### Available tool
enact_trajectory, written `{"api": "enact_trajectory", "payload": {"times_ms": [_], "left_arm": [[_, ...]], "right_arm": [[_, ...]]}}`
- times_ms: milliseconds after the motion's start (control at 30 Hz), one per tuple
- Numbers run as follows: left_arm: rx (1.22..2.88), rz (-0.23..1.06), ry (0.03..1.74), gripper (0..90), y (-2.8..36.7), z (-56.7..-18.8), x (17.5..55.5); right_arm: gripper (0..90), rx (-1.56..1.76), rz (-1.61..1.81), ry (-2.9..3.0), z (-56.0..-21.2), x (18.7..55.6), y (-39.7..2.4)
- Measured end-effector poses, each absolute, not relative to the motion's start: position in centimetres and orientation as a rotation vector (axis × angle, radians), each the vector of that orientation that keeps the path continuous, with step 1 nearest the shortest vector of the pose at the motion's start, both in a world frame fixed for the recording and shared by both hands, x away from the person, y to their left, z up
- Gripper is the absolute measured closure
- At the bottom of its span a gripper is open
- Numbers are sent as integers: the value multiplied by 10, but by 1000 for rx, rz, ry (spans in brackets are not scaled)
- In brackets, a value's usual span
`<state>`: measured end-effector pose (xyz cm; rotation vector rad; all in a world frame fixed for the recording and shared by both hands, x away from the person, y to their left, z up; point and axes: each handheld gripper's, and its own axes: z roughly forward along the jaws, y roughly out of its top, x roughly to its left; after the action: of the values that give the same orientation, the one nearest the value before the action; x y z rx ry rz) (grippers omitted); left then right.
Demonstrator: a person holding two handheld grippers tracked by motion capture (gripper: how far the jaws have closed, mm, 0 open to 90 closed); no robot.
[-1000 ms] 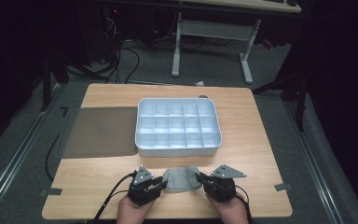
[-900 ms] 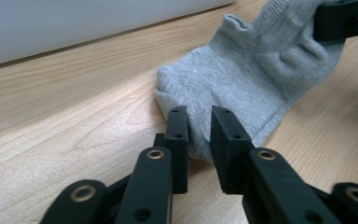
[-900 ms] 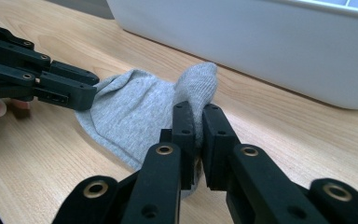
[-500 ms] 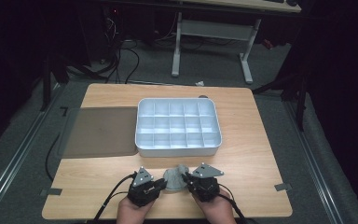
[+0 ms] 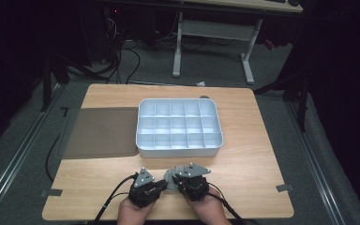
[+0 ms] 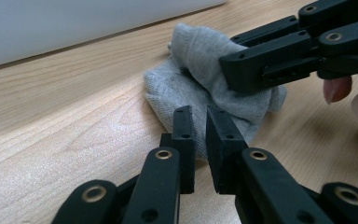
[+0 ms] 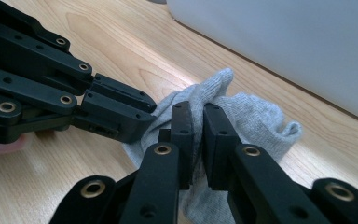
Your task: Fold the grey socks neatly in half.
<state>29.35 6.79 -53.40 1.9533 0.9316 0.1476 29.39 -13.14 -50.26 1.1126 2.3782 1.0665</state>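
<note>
With both claws pinched narrow on the grey sock [image 5: 172, 180] at lower centre of the high view, left gripper [image 6: 199, 122] having just closed, right gripper [image 7: 197, 122] clamped: fold slowly, keep cloth flat, clear of the white tray [image 5: 178, 151].

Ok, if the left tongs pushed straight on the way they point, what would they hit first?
The grey sock, bunched right ahead of the left tongs; just past it, probably the right tongs.

In the high view, most of the grey cloth [image 5: 171, 179] at lower centre is hidden by the left gripper [image 5: 161, 186] and right gripper [image 5: 178, 180]. Both forearms are cut off by the bottom edge.
</note>
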Motion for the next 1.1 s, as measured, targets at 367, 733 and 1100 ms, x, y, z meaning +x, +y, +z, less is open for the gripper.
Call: {"api": "enact_trajectory", "payload": {"times_ms": [367,733,1100], "left_arm": [[1954,152,930,820,68,-534,293],[1953,154,936,818,68,-534,293],[1953,160,939,816,68,-534,293]], "right_arm": [[852,1075,1114,2350,-494,293,-126],[710,1088,1212,2292,-482,286,-138],[728,1135,1090,2368,-512,282,-141]]}}
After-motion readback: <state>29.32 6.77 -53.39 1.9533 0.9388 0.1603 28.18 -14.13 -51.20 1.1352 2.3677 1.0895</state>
